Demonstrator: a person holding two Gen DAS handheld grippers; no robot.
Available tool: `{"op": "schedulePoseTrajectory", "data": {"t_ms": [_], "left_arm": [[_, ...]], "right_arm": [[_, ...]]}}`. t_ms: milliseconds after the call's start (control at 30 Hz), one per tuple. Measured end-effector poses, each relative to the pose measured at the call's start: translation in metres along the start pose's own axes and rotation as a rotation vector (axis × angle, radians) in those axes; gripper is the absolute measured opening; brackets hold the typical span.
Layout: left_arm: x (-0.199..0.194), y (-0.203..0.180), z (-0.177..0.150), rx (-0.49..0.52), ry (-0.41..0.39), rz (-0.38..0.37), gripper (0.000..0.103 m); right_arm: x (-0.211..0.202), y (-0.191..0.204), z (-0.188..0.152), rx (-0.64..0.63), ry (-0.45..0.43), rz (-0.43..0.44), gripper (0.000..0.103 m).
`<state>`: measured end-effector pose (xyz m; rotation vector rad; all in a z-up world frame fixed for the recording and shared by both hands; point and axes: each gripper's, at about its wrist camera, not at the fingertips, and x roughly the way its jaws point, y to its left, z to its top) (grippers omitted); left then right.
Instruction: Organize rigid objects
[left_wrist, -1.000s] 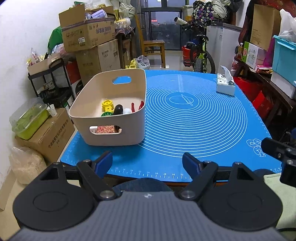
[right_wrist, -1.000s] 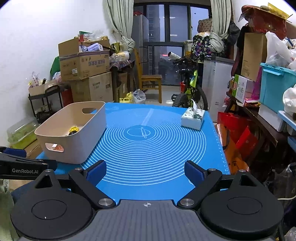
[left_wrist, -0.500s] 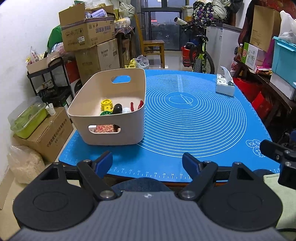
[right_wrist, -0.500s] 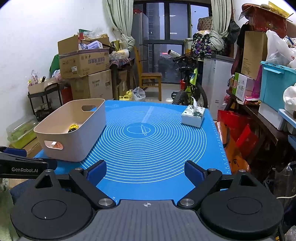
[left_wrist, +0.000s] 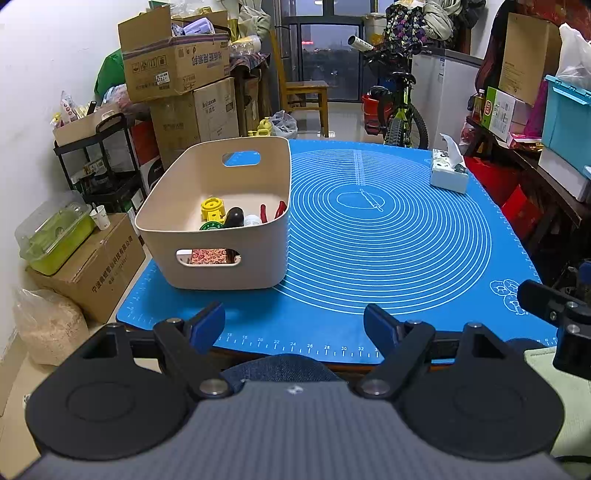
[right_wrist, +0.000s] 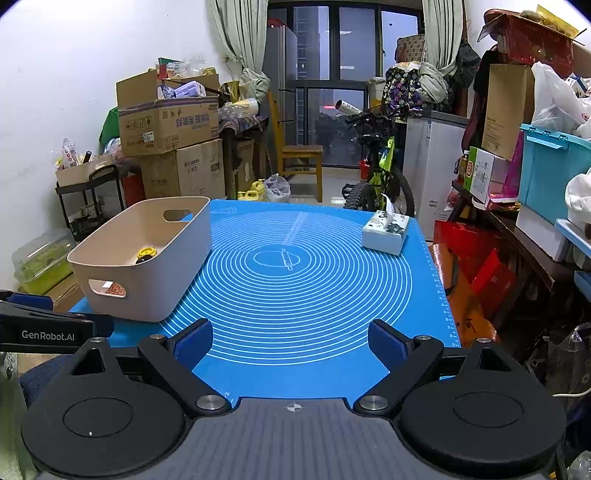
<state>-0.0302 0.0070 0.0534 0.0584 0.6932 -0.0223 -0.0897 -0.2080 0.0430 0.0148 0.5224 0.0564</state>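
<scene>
A beige plastic bin (left_wrist: 225, 269) stands on the left side of the blue mat (left_wrist: 388, 258). Inside it lie a yellow toy (left_wrist: 212, 209), a black rounded object (left_wrist: 234, 217), red-handled pliers (left_wrist: 280, 209) and other small items. The bin also shows in the right wrist view (right_wrist: 173, 280). My left gripper (left_wrist: 294, 326) is open and empty, held back over the table's near edge, in front of the bin. My right gripper (right_wrist: 290, 345) is open and empty over the mat's near edge, to the right of the bin.
A white tissue box (left_wrist: 448, 177) sits at the mat's far right, also in the right wrist view (right_wrist: 386, 232). Cardboard boxes (left_wrist: 177, 70), a black cart (left_wrist: 99, 158), a bicycle (right_wrist: 380, 177) and storage bins (right_wrist: 554, 166) surround the table.
Both grippers have drawn back slightly toward me, so the bin and mat sit a little farther away. Both stay open and empty.
</scene>
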Motion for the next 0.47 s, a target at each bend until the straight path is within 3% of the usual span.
{"op": "schedulePoseTrajectory", "data": {"t_ms": [467], "left_arm": [[-0.0021,-0.0032,0.002,0.004,-0.005,-0.006,0.083]], "right_arm": [[0.0001,-0.0006,0.0,-0.001,0.001,0.0,0.092]]}}
